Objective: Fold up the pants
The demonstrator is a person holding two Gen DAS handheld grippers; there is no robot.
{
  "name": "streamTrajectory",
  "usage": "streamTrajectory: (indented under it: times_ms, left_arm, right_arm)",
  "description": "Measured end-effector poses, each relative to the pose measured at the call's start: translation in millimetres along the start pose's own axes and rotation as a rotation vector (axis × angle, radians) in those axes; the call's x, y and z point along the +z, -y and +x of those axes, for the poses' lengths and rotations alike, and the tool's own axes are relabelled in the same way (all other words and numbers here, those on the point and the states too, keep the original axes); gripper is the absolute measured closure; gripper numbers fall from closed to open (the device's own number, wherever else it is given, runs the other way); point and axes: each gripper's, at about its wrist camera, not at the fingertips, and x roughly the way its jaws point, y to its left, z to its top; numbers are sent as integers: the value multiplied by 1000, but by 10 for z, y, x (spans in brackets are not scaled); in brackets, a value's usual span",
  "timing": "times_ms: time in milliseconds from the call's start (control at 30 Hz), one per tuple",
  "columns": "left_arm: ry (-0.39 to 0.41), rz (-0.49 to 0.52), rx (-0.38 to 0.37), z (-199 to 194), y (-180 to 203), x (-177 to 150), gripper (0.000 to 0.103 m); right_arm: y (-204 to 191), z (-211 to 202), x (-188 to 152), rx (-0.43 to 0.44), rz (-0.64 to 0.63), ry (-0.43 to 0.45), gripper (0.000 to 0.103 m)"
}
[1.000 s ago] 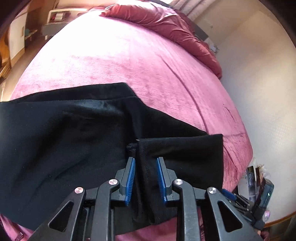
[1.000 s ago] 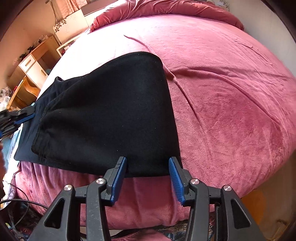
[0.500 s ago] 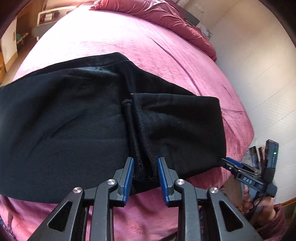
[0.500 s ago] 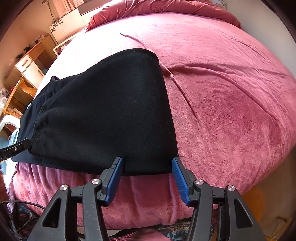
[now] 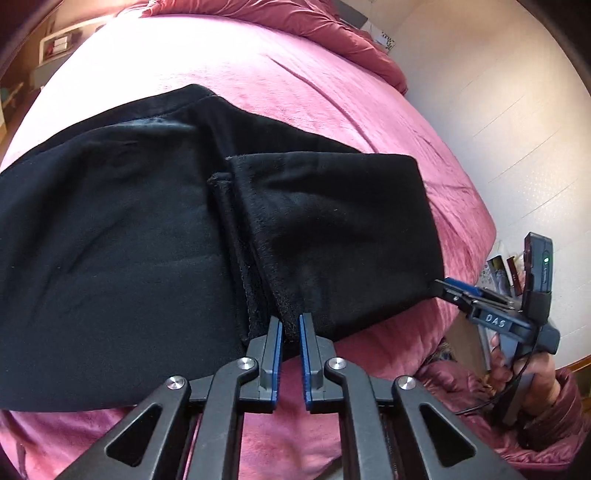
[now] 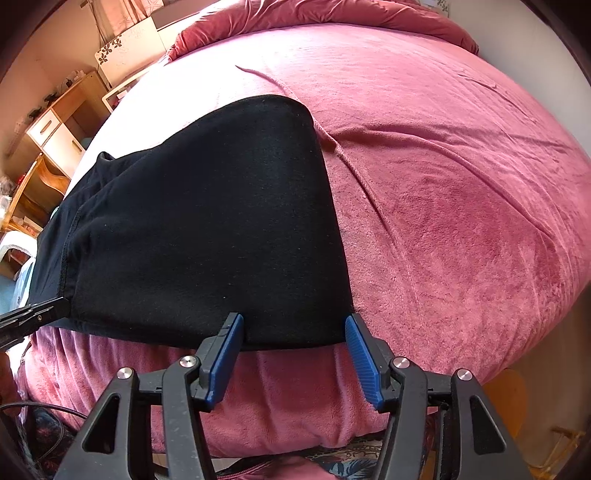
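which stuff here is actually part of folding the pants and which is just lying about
Part of the job: black pants, left tool closing on their near edge, right tool opening at the fold, pink bedspread underneath.

Lying about: rumpled duvet, wooden desk, white wall.

Black pants on pink bedspread — right gripper jaws opening

bed | pink plush cover | black pants lying flat

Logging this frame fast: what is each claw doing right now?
Left claw: closing on the near hem of the black fleece-lined pants.
Right claw: opening, pads astride the pants' edge, not gripping.
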Motion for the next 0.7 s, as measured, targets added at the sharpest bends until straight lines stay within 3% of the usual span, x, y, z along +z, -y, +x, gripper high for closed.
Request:
streamTrajectory:
  times_ms: [167, 333, 367, 400, 467, 567, 700]
  left_arm:
    - [-15, -7, 10, 45, -150, -76, 94]
    - [17, -57, -23, -51, -201, -67, 87]
    - [23, -54, 8, -86, -195, -69, 77]
    - [31, -50, 34, -122, -187, -70, 73]
    - [49, -56, 59, -211, -180, -72, 73]
    - [105, -58, 156, -408, -204, -71, 73]
    - [156, -117, 224, -671, -337, -98, 71]
  right_arm:
    - [-13, 69, -29, -1, 0, -20, 40]
    - [-4, 39, -14, -5, 7, -16, 40]
    - [-7, 21, -8, -7, 5, -14, 40]
    - [-9, -4, 3, -10, -2, -11, 40]
    - [-52, -81, 9, -29, -22, 7, 40]
    - [-161, -235, 30, -82, -53, 57, 40]
    - [-367, -368, 81, -82, -112, 110, 40]
